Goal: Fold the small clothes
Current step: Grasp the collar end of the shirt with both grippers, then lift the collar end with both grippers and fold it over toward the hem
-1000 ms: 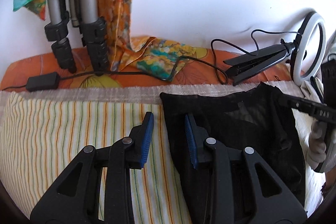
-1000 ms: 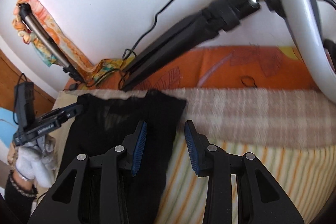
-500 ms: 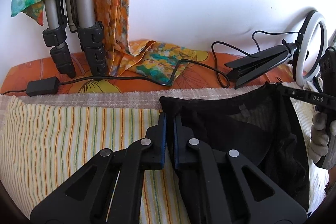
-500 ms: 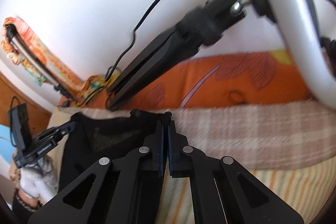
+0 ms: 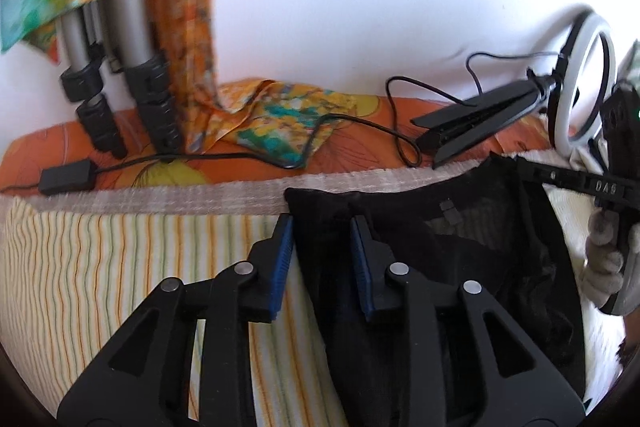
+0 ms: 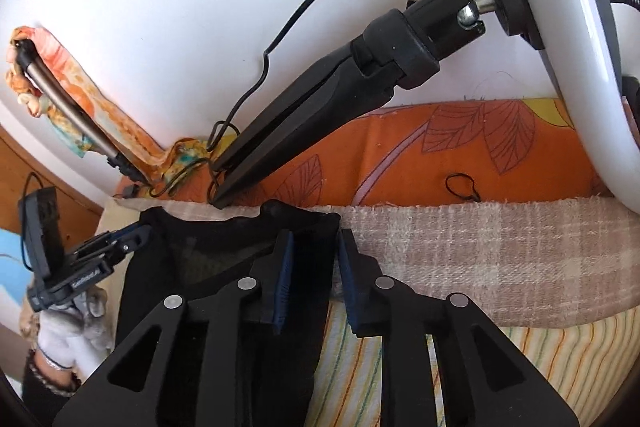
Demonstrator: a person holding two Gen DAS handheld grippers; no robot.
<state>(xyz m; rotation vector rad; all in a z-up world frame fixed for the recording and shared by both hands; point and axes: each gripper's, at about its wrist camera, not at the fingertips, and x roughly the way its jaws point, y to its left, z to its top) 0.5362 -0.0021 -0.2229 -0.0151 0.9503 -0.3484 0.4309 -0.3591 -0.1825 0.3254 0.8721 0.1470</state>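
Black mesh garment (image 5: 460,267) lies flat across the lower right of my left wrist view, spread on the striped sheet (image 5: 100,267), its top hem just below the plaid band (image 5: 180,197) that crosses the middle of the frame. My left gripper (image 5: 322,251) sits low in the centre with its jaws apart; the left blue pad (image 5: 282,259) is over the striped sheet right at the garment's edge, the other over the black cloth, and the garment's upper left corner lies between them, not pinched. At the right edge of that frame my right hand's white glove (image 5: 604,267) shows.

In the right wrist view the garment (image 6: 180,267) fills the lower left, and my right gripper (image 6: 314,267) straddles its upper right corner, jaws likewise apart, with one pad over the black fabric and the other beside its edge over the plaid band (image 6: 500,251). Nothing is clamped.

Beyond the plaid band runs an orange leaf-print cloth (image 6: 420,155). A ring light (image 6: 560,39) curves down the right side of this frame, its black folded tripod (image 6: 320,115) slanting toward the centre. In the upper left of the left wrist view stand silver tripod legs (image 5: 128,27) draped with a floral scarf (image 5: 184,27), and a black cable (image 5: 240,157) trails over the orange cloth.
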